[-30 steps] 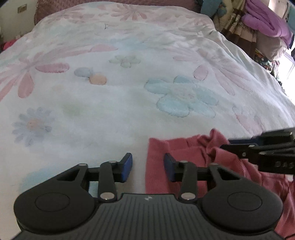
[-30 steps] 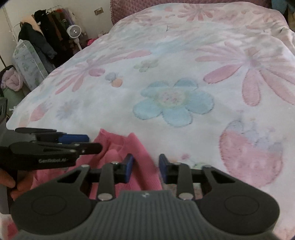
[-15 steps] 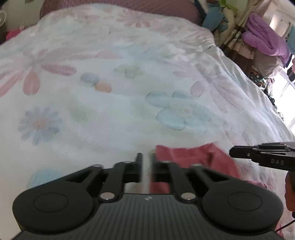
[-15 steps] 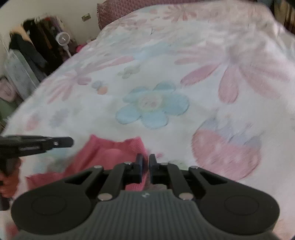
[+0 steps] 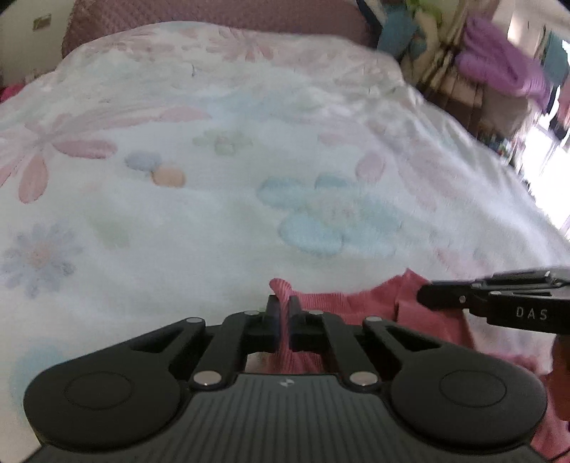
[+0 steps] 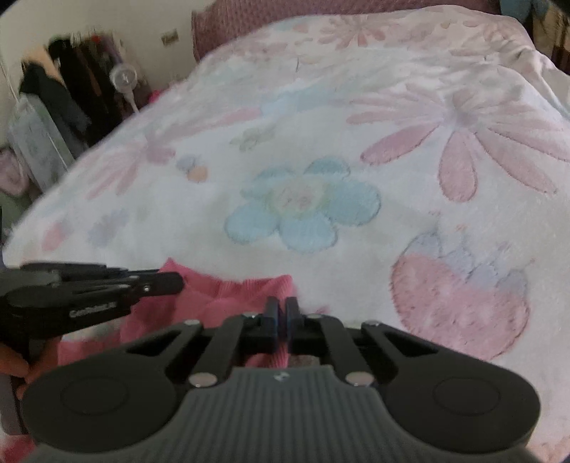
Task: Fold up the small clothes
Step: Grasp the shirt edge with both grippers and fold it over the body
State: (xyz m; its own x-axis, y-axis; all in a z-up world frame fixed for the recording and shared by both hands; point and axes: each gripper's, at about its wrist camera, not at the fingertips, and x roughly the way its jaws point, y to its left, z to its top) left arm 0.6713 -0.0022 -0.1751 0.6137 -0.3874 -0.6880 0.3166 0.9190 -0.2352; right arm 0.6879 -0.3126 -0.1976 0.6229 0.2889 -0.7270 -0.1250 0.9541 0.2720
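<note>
A wide bed [image 5: 213, 213] fills the room, covered with a pale blanket [image 6: 320, 149] printed with big pink and blue flowers; a dusky pink headboard [image 5: 213, 14] runs along its far edge, and a clothes rack [image 6: 71, 82] stands off the left side. Near the bed's near edge, roughly midway along it, lies a small pink ribbed garment [image 5: 374, 306], the piece to be folded. A second ago both tongs hung with their jaws apart over its far hem. Now the left gripper [image 5: 284, 313] is clenched on the garment's left far corner, a nub of pink cloth poking up between its dark pads. The right gripper [image 6: 284, 315] is likewise clamped on the right far corner, pink fabric visible between and below its jaws. Seen from each side, the other tool reaches in level with the hem, so the two grips sit at opposite ends of the same edge, well apart. The hem between them looks slightly lifted and bunched. With both corners pinched, the cloth seems ready to be raised and carried over for a fold; a thin pinch could slip.
</note>
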